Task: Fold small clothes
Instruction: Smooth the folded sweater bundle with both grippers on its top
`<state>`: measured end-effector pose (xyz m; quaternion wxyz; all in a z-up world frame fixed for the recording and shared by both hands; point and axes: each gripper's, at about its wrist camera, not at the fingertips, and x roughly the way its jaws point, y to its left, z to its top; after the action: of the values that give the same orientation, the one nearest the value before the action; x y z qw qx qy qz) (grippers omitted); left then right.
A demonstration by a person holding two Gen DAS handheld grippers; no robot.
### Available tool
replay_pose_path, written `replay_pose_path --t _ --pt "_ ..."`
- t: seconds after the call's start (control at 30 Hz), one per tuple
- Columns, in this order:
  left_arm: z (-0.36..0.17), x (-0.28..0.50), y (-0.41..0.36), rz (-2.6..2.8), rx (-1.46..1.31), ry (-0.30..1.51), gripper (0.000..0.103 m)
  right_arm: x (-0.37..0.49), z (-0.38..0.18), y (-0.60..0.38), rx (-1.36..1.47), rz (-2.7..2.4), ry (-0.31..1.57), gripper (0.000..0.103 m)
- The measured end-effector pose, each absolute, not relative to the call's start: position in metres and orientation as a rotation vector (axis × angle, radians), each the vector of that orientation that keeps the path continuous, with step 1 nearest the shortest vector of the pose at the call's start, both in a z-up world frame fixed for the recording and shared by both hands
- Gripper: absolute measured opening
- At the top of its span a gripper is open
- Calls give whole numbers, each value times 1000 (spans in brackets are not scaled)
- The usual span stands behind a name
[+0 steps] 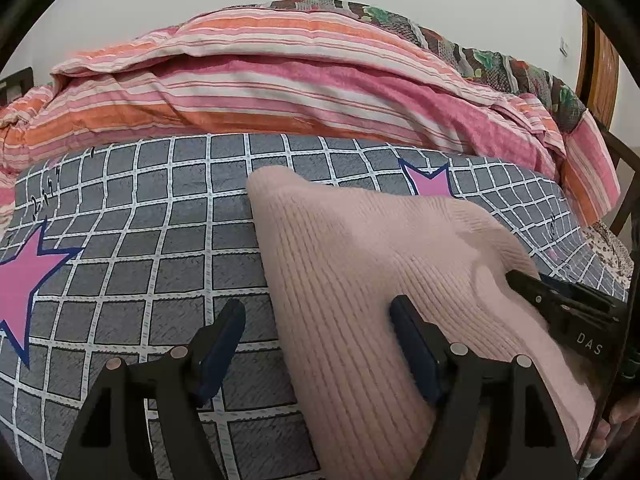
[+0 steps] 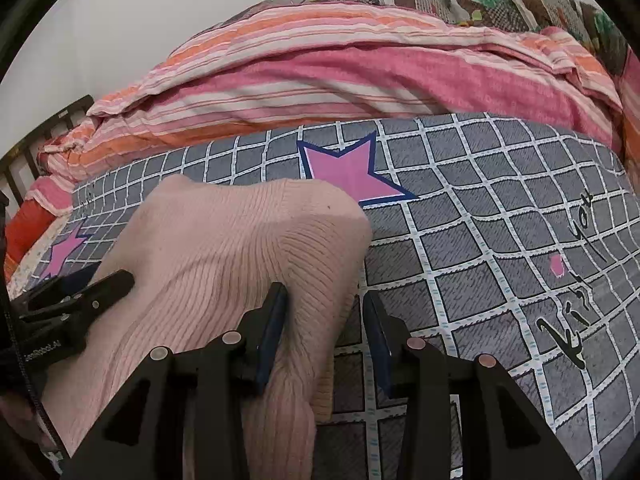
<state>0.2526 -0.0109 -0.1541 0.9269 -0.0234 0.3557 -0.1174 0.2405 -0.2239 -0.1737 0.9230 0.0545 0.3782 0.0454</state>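
Left wrist view shows the pale pink ribbed knit garment (image 1: 360,264) lying partly folded on the bed's grey grid-pattern sheet (image 1: 152,208). Left hand-held gripper (image 1: 318,320) stands open astride its edge. Right hand-held gripper (image 2: 324,312) straddles a raised fold; whether it pinches cannot be told. Next: regrasp and fold over. No containers are visible.

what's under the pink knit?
The knit lies on the grid sheet, whose grey squares and pink stars show around it. Whatever is directly beneath is covered; part of one star is hidden.
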Motion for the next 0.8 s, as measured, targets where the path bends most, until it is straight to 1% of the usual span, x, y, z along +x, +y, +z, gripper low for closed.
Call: replay_pose_path --t 0.47,0.8 --pt "-154 250 -12 -234 -39 712 75 237 -172 -222 97 79 753 38" --pt "-153 250 -12 -233 -47 700 75 235 -172 -225 116 70 748 44"
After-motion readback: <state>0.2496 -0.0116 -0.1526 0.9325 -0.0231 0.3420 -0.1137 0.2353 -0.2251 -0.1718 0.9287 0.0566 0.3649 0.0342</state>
